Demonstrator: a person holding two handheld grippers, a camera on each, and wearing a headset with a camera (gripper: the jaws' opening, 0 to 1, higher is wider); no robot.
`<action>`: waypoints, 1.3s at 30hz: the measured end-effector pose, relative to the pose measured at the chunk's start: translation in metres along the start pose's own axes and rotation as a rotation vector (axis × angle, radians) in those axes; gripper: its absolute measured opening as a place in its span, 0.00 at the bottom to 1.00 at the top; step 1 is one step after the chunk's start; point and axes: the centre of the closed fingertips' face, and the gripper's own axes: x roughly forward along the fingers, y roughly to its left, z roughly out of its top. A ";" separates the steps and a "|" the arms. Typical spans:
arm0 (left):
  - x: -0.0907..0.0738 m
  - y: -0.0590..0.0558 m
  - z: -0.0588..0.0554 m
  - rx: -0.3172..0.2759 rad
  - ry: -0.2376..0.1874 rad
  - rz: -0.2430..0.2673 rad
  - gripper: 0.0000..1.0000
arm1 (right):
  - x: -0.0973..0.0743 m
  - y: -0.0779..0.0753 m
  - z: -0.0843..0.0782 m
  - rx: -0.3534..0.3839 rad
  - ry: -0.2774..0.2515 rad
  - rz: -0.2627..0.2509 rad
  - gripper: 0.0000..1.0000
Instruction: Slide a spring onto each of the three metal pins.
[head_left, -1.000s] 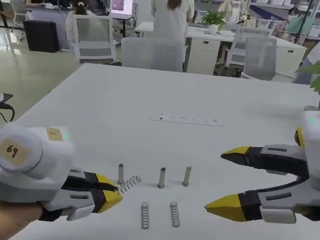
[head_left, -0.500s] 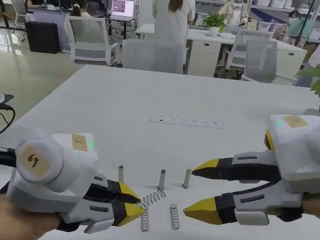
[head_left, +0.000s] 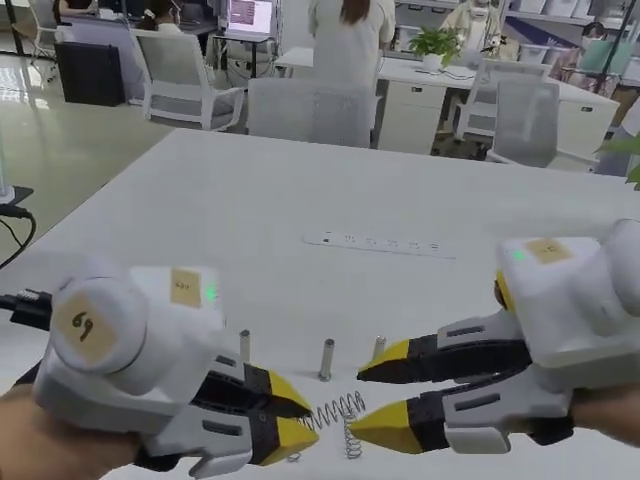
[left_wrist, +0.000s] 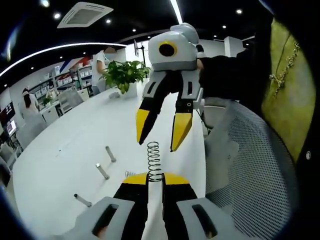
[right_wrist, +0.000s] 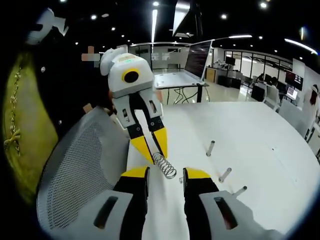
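Three metal pins stand in a row on the white table: left (head_left: 245, 344), middle (head_left: 326, 360), right (head_left: 380, 346). In front of them my left gripper (head_left: 298, 420) is shut on one end of a spring (head_left: 335, 410), held above the table. My right gripper (head_left: 362, 400) is open, its yellow tips on either side of the spring's free end. In the left gripper view the spring (left_wrist: 154, 160) rises from my left gripper (left_wrist: 155, 177) up between the right gripper's fingertips (left_wrist: 177, 142). The right gripper view shows the spring (right_wrist: 164, 165) just ahead of my right gripper (right_wrist: 166, 173).
A loose spring (head_left: 350, 442) lies on the table under the grippers, another partly hidden by the left gripper. A white power strip (head_left: 380, 243) lies mid-table. Chairs (head_left: 305, 110) line the far edge, with a person standing beyond. A mesh chair (right_wrist: 75, 165) is close by.
My left gripper has carried the spring right and nearer, away from the left pin. My right gripper has moved left until its open fingers flank the spring's free end.
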 end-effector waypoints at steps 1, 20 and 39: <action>0.000 -0.001 0.001 0.003 -0.002 -0.002 0.01 | 0.001 0.000 -0.001 -0.002 0.002 -0.001 0.24; 0.003 -0.006 0.003 0.028 0.000 -0.020 0.01 | 0.003 0.004 -0.002 -0.019 0.043 0.029 0.10; 0.009 -0.014 0.001 0.046 0.026 -0.029 0.01 | 0.009 0.013 0.010 -0.098 0.121 0.075 0.08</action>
